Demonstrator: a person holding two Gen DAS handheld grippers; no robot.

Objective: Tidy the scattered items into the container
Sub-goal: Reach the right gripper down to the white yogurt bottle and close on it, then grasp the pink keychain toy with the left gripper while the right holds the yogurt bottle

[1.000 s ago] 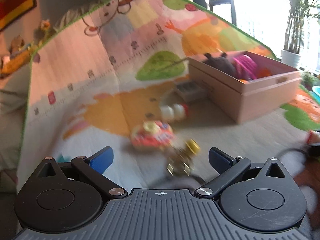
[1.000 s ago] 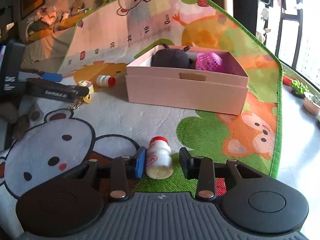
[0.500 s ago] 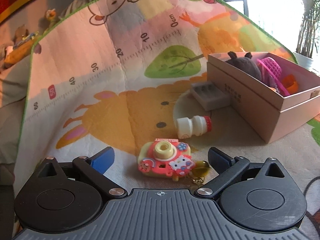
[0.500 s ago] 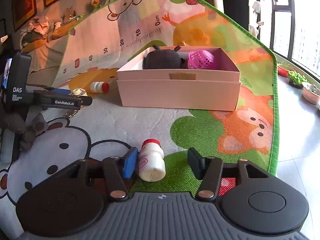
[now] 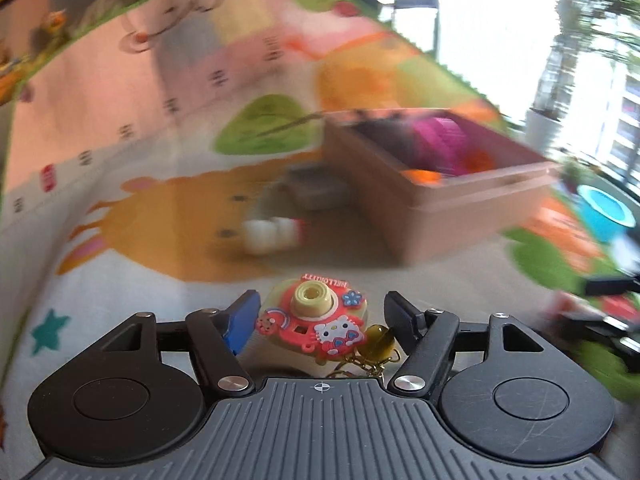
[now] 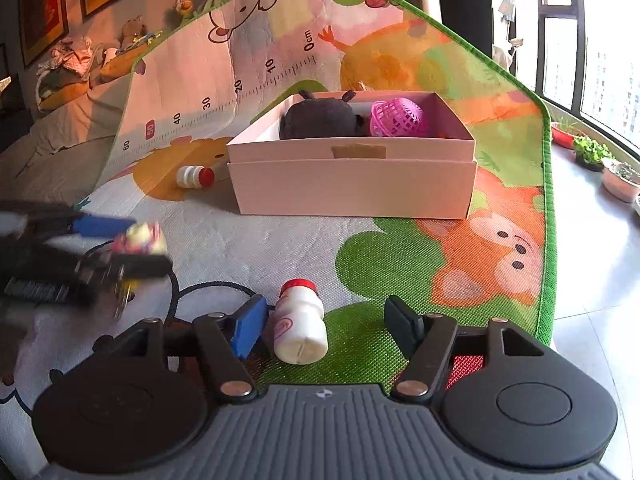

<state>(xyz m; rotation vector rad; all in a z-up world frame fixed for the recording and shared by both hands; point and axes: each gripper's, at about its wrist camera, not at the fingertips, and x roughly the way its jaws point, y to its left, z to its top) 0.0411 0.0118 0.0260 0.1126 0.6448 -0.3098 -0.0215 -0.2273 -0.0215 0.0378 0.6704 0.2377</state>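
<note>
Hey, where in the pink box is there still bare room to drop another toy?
In the pink box, the right end beyond the pink mesh ball looks free, as does the near-left corner in front of the dark plush. The middle, where those two sit together, is crowded.

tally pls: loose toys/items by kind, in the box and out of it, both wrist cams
Small drink bottles: 2, one between the right gripper's opening jaws, one beside the box
Toy camera: 1, between the left gripper's closing jaws
Dark plush toy: 1, in the box
Pink mesh ball: 1, in the box
Orange thing: 1, in the box, blurred
Grey tray: 1, blurred
Total: 7
</note>
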